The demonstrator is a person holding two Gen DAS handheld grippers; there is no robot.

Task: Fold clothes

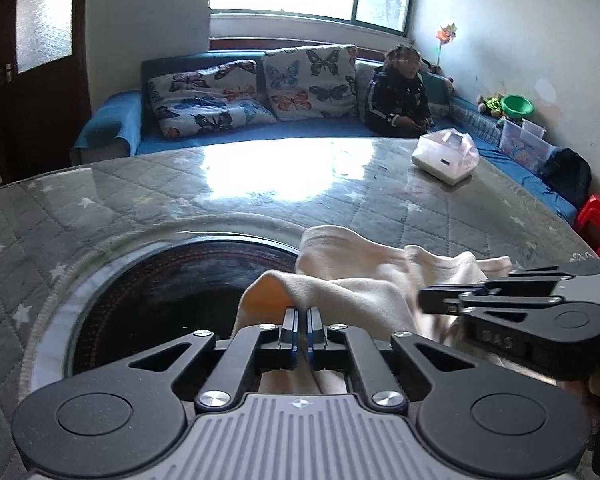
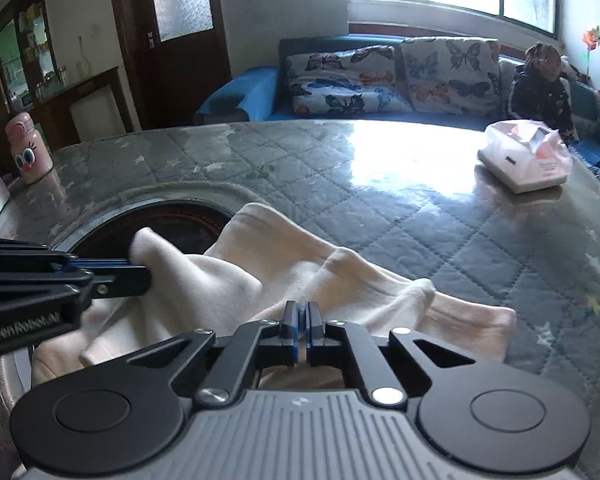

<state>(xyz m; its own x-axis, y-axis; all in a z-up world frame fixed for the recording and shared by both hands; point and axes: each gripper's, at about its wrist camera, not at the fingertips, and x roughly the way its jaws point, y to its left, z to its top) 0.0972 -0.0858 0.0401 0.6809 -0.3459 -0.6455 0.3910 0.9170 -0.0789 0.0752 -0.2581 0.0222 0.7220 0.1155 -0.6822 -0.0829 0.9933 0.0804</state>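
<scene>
A cream garment [image 1: 352, 280] [image 2: 284, 264] lies crumpled on the near part of the table, partly over a round black inset [image 1: 172, 292] [image 2: 160, 216]. My left gripper [image 1: 302, 314] is shut on a raised fold at the garment's left side; the right wrist view shows it from the side [image 2: 148, 276], pinching that fold. My right gripper [image 2: 302, 308] is shut on a cloth ridge further right, and the left wrist view shows it at the right [image 1: 422, 300]. The cloth between the two grips is bunched up.
The table [image 1: 260, 200] [image 2: 420, 220] has a grey quilted star cover under a glossy top. A white box in a plastic bag [image 1: 446, 156] [image 2: 524, 160] sits far right, a pink bottle [image 2: 28, 148] far left. A person [image 1: 400, 96] sits on the blue sofa [image 1: 260, 132] behind. A red stool [image 1: 596, 220] stands right.
</scene>
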